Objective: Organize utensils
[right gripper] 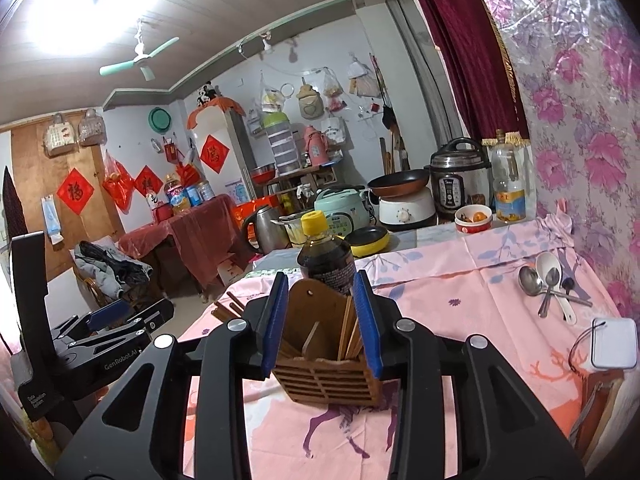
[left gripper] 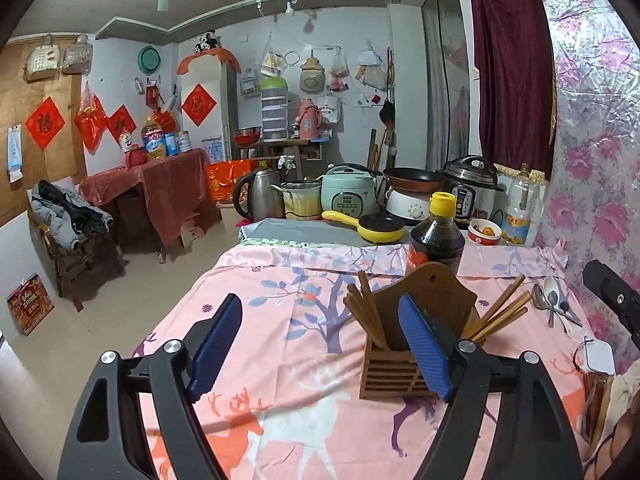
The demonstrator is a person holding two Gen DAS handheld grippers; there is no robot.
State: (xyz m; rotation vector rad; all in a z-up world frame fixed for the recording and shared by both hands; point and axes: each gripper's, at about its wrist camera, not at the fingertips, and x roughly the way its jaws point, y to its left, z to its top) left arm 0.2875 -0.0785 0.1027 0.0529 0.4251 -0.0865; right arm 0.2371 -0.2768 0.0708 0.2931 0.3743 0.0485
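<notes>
Chopsticks (right gripper: 348, 338) are already stowed in the wooden holder (right gripper: 326, 376), which stands between the right tongs (right gripper: 324, 322), apart and unclamped. Left tongs (left gripper: 320, 348) apart, empty. Next: collect the spoons (right gripper: 550, 284), far right.

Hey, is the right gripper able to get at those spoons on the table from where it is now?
Probably yes. The right gripper stands around the wooden holder, holding nothing. The spoons lie loose to its right on the tablecloth, with bare cloth between.
</notes>
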